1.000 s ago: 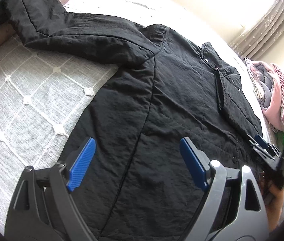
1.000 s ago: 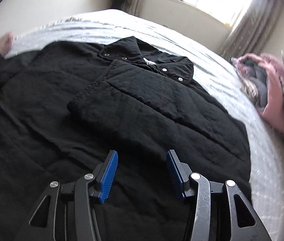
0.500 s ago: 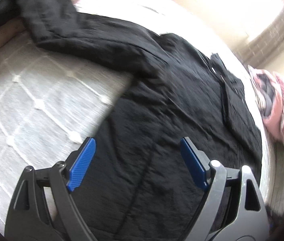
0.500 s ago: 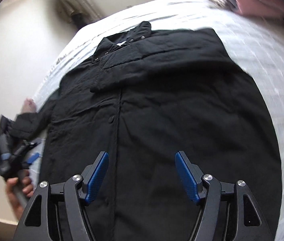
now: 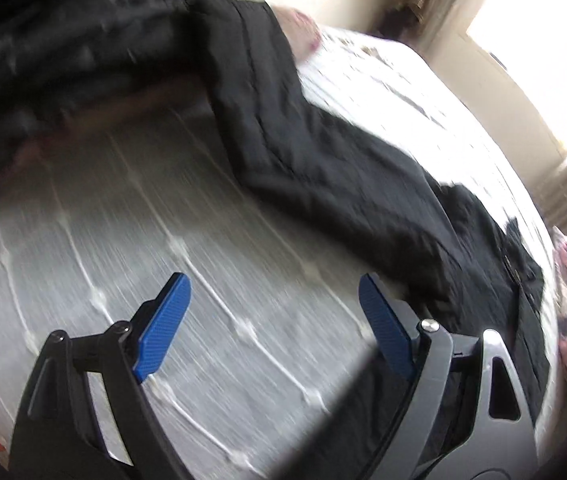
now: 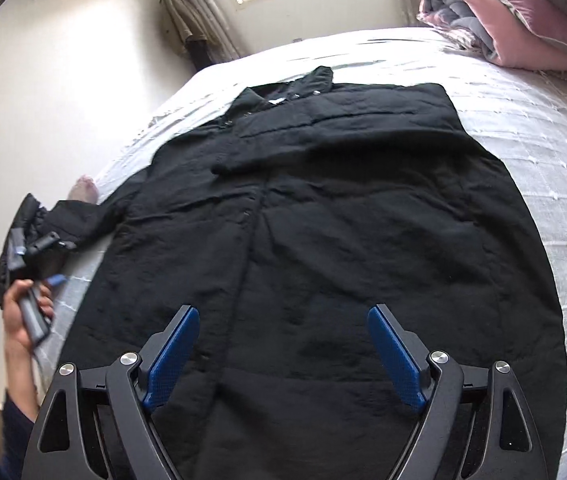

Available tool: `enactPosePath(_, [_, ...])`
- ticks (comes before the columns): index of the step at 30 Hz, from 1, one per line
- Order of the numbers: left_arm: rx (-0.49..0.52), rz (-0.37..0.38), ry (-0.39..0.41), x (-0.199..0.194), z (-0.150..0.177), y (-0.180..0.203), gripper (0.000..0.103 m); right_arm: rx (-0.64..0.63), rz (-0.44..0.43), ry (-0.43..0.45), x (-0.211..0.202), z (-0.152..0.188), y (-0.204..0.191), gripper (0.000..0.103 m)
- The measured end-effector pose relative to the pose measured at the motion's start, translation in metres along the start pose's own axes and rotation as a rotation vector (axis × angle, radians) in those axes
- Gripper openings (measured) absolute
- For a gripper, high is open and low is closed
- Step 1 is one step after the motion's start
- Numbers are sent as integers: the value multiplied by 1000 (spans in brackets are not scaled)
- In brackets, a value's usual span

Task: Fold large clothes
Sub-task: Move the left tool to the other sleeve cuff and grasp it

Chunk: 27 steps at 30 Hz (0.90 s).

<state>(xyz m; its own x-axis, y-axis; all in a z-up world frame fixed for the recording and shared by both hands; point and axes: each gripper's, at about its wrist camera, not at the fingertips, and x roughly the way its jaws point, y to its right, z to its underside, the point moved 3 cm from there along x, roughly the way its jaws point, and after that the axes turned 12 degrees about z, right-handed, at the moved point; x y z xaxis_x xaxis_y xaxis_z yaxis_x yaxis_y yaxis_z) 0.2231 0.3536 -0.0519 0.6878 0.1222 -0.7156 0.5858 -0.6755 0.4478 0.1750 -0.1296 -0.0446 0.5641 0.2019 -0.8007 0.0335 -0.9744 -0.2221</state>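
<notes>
with the left claw [image 5: 271,320] open over the bed [image 5: 123,240] and the right claw [image 6: 283,356] opening, empty, above the black coat [image 6: 343,220], the left should pinch the outstretched sleeve [image 5: 323,152] near its cuff.

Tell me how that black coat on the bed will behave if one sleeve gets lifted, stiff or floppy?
Probably floppy: the black coat lies flat and creased on the bed, so a lifted sleeve should drape. Its quilted padding suggests some bulk, so folds may spring back slightly.
</notes>
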Motion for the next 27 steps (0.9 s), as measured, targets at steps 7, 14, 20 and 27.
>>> enactPosePath(7, [-33,-95,66,24,-41,-17,86,-13,26,-23,12,9,5,87])
enactPosePath(14, [-43,-65,78,48,-51,-20,86,-61,89,21,3,9,1,87])
enactPosePath(20, [-93,-49,139,47,-66,-32,86,-91,99,13,8,13,-4,87])
enactPosePath(27, [-38,-46,133,57,-60,-25,44,-92,98,7,13,14,-5,87])
